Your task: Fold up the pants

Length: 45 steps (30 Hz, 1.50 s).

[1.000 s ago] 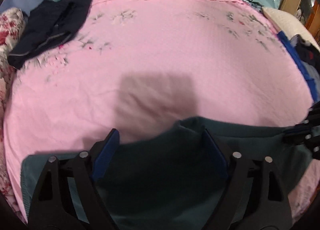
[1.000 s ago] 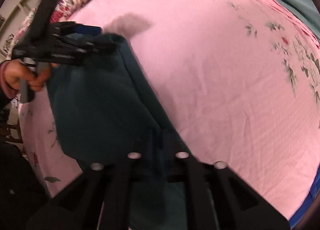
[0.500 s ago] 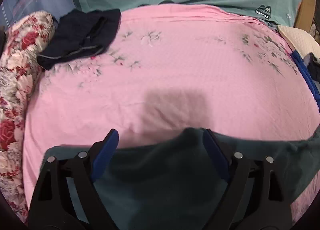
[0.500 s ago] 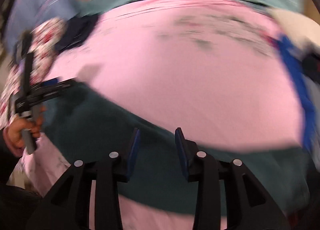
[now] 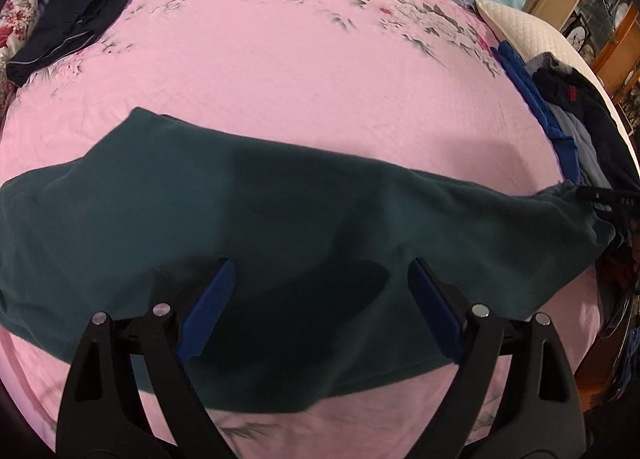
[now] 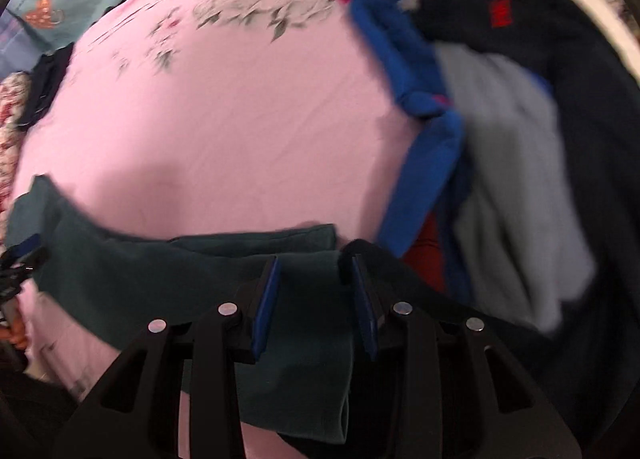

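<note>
dark green pants (image 5: 280,199) lie spread flat across the near part of the pink floral sheet (image 5: 300,71). left gripper (image 5: 320,299) hangs over them, jaws spread wide, pinching nothing. right gripper (image 6: 316,291) at the pants' end beside a heap of clothes (image 6: 512,163), jaws partly spread, cloth between the pads but not pressed. folded navy garment (image 5: 72,23) at the far corner.
</note>
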{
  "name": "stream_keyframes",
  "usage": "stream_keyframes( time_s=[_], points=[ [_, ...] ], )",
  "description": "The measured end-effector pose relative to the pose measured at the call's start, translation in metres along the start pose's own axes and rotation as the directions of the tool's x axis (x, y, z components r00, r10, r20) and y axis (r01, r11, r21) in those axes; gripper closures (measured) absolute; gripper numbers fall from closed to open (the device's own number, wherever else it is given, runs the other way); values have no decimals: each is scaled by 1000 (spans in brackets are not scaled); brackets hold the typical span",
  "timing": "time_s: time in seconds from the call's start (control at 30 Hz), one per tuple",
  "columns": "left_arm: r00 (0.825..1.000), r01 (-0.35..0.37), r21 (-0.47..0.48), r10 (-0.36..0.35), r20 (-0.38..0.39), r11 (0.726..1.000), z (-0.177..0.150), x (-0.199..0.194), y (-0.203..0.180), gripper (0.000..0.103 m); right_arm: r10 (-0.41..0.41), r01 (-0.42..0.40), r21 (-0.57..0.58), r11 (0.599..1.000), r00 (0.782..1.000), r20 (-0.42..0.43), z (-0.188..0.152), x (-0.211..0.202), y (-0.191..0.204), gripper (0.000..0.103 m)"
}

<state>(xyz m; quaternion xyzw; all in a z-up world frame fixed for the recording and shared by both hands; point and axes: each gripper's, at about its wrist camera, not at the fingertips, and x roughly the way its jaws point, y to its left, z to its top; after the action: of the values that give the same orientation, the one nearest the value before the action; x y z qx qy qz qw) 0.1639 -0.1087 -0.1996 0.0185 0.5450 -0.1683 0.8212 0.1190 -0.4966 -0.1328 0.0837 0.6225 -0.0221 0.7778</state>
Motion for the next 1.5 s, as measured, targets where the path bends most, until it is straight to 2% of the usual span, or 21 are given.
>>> stream_keyframes(
  time_s=[0.03,0.07,0.13,0.2,0.3,0.4,0.43,0.47,0.53,0.63,0.7,0.77,0.83,0.9,1.03,1.07,1.1,1.13,1.23,1.33,1.5],
  points=[
    [1000,-5,5,5,-3,1000,-2,0,-6,13,34,-35,-34,999,999,-22,2,3,2,66],
    [1000,-11,5,11,-5,1000,-2,0,-10,13,35,-39,-74,996,998,-47,4,7,5,75],
    [1000,-24,0,24,-10,1000,-1,1,-15,13,-16,6,-167,986,998,-61,7,13,9,89],
    [999,-43,-11,43,1,999,1,-2,-17,13,-10,4,-206,978,1000,-26,9,6,10,91],
    [998,-62,-46,62,9,997,3,-1,-18,13,3,6,-167,986,999,54,11,-4,3,91],
    [997,-78,-42,77,-21,996,2,8,-27,13,13,-19,-145,989,999,-44,10,19,-4,84],
    [997,-82,-32,81,-18,996,2,7,-32,13,37,-43,-138,989,998,-45,11,16,-7,76],
    [997,-82,-28,82,-13,996,1,6,-35,13,62,-66,-135,989,997,-39,12,11,-8,61],
    [997,-82,-29,82,-13,996,0,5,-41,13,101,-101,-144,984,995,-10,13,-4,-11,50],
    [996,-86,-28,85,-33,996,-2,8,-48,13,102,-102,-219,970,995,-11,14,-8,-10,50],
    [995,-90,-22,89,-34,996,-4,7,-54,13,98,-109,-237,965,994,-56,23,5,-11,50],
    [995,-90,-12,90,-30,996,-5,4,-60,13,131,-162,-271,949,983,-129,29,21,-11,50],
    [995,-96,-4,96,-32,995,-5,3,-64,13,130,-188,-320,929,972,-194,30,34,-5,50],
    [994,-101,0,101,-38,995,-7,2,-67,13,126,-197,-347,917,968,-217,29,40,-1,49],
    [994,-102,13,103,-46,995,-13,1,-72,13,114,-189,-419,888,973,-198,26,36,9,67],
    [994,-99,22,100,-48,995,-14,2,-75,13,107,-180,-418,891,976,-191,26,34,8,80],
    [994,-97,32,99,-47,995,-14,2,-77,13,114,-183,-411,893,976,-187,26,32,5,89],
    [995,-92,45,94,-41,995,-14,2,-81,13,164,-228,-377,898,967,-196,28,28,2,89],
    [997,-71,89,72,-11,993,-12,5,-93,13,208,-251,-347,904,966,-156,35,16,-1,90],
    [994,-85,129,93,-51,988,-15,25,-104,8,204,-234,-350,907,971,-122,32,4,5,90],
    [996,-83,128,87,-29,988,-13,21,-101,7,193,-205,-329,922,979,-68,24,-22,26,91]
  ],
)
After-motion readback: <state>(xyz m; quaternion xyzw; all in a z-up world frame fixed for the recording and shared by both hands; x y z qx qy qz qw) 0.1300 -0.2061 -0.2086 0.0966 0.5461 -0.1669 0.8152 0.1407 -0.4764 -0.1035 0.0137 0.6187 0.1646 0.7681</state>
